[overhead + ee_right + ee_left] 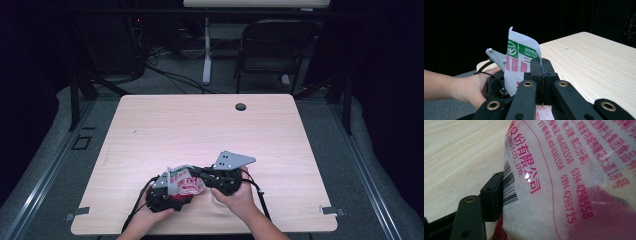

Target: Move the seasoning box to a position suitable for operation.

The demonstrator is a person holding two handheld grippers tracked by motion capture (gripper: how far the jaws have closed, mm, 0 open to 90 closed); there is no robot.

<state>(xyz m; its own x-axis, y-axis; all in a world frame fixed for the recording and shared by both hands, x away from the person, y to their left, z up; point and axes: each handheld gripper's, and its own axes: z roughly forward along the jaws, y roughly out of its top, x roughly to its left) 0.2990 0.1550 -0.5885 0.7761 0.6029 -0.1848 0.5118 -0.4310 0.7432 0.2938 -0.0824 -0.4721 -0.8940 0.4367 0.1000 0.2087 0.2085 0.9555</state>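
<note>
A plastic packet (183, 182) with white contents, red print and a green logo is held between both grippers near the table's front edge. In the left gripper view the packet (564, 182) sits between the jaws; one black finger (492, 195) lies against its barcode side and the other is hidden behind it. My left gripper (175, 195) carries the packet from below. My right gripper (199, 176) comes in from the right, and its jaws (543, 65) are pressed together on the packet's upper edge (520, 53). The left hand and its gripper's grey plate (496, 58) show beyond.
The light wooden table (200, 125) has a round cable hole (241, 106) near its far edge. A black folding chair (272, 50) and a white desk leg (207, 55) stand on the floor behind. The surroundings are dark.
</note>
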